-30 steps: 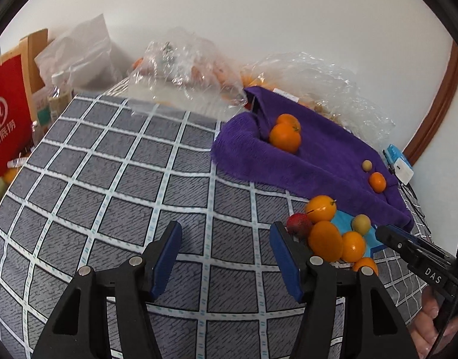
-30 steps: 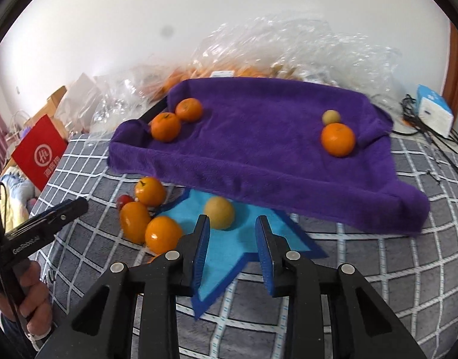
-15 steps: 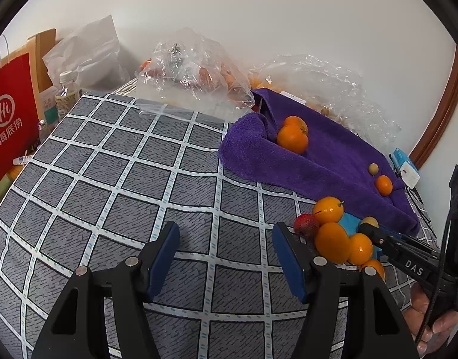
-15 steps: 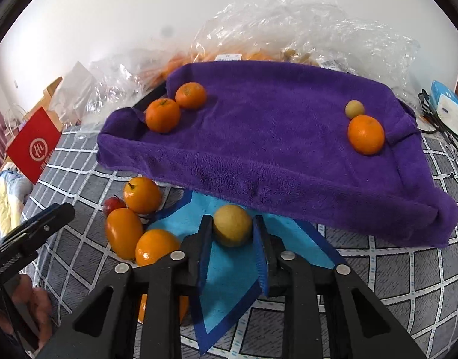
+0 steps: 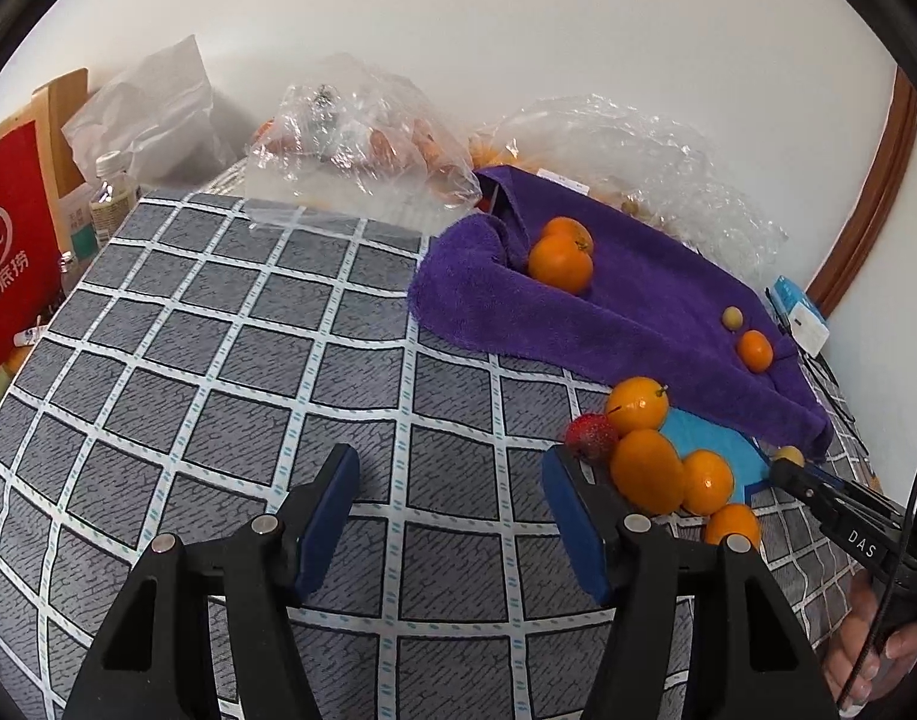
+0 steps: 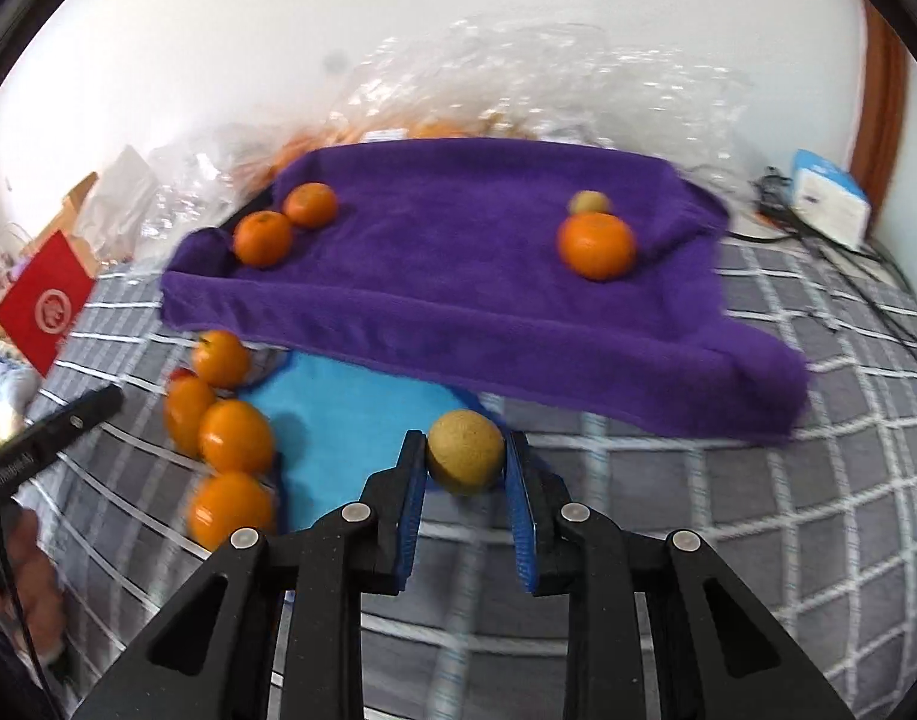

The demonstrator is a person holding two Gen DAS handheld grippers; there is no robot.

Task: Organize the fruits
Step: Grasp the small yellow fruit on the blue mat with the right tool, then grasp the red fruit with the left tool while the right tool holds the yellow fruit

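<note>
Right tongs [image 6: 465, 474]: closed on a tan round fruit [image 6: 465, 459], held just above the near edge of the blue cloth [image 6: 350, 414].
Left tongs [image 5: 449, 498]: open, nothing between the pads, over bare checked bedspread [image 5: 230, 360].
Surface: grey bedspread with a white grid; it looks like a bed, though I cannot tell for sure.
Near cluster: oranges [image 5: 647, 468] and one red fruit [image 5: 590, 435] packed together at the blue cloth's left edge.
Middle: purple towel [image 6: 470, 276] with raised folded edges; two oranges [image 6: 284, 222] in its far left corner, an orange beside a small tan fruit [image 6: 589, 201] to the right.
Far: clear plastic bags [image 5: 362, 138] against a white wall [image 5: 518, 30].
Edges: red paper bag [image 5: 11, 240] at the left; white-and-blue box [image 6: 827, 198] with cables at the right.
Open room: broad bare bedspread left of the towel.
</note>
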